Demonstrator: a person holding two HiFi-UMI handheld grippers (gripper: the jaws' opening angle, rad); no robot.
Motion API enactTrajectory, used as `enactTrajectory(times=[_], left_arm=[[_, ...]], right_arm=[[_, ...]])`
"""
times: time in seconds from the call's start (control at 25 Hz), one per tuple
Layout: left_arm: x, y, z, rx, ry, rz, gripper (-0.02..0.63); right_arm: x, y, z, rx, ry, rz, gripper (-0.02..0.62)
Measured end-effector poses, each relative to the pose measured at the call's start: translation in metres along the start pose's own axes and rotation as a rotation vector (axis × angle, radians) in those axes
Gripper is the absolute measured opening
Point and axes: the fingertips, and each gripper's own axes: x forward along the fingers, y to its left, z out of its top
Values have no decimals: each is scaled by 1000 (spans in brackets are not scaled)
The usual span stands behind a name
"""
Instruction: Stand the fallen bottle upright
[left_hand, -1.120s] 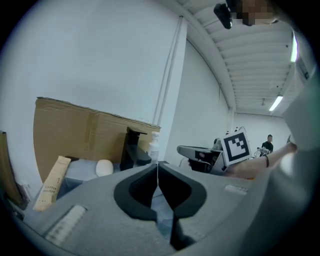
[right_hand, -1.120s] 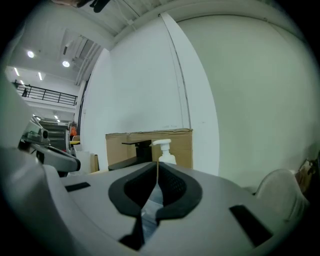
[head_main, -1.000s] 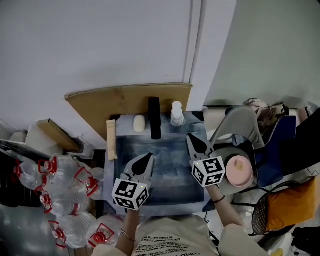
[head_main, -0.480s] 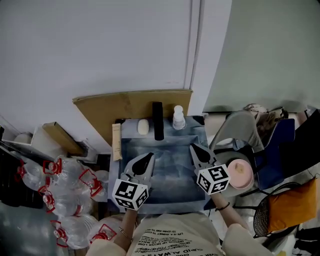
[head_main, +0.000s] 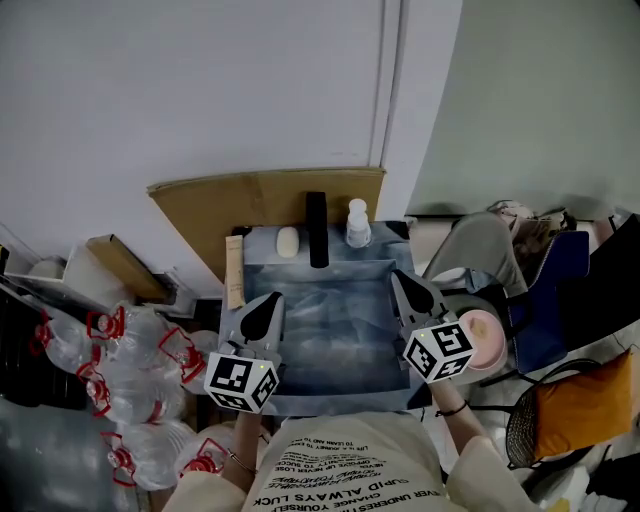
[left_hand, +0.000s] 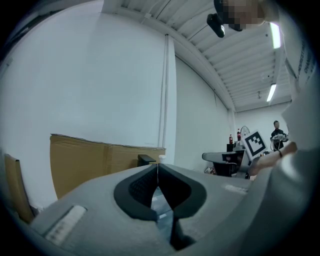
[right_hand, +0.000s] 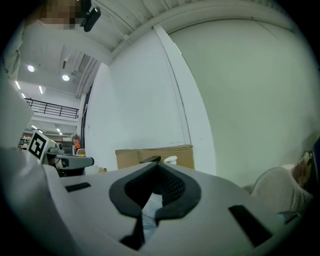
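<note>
A beige bottle (head_main: 235, 272) lies flat along the left edge of the blue-grey table cloth (head_main: 330, 335). At the back of the table stand a tall black bottle (head_main: 317, 229) and a white capped bottle (head_main: 357, 222), with a small white oval thing (head_main: 288, 241) to their left. My left gripper (head_main: 271, 299) hovers shut and empty over the table's near left, right of the beige bottle. Over the near right edge, my right gripper (head_main: 398, 275) is also shut and empty. In the left gripper view the left gripper (left_hand: 157, 167) points level at the black bottle (left_hand: 146, 160) and a white cap (left_hand: 161, 158).
A cardboard sheet (head_main: 260, 200) leans on the white wall behind the table. Several water jugs with red handles (head_main: 120, 370) crowd the floor at left. A grey chair holding a pink round thing (head_main: 480, 338) stands at right, with bags (head_main: 585, 410) beyond.
Both grippers drew back toward me and rose. The left one also shifted left to the table's near left corner. Both stayed shut and empty.
</note>
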Motion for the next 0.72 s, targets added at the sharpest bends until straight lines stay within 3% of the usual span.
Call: enactTrajectory(times=[0.28,0.72], left_arm=[[-9,14,10,6,-31,36,25],[-21,19,7,2,-27,59,25]], right_arm=[[-6,-3,14,17,-50,-26,5],[-15,-3,14,20,-50,-59,3]])
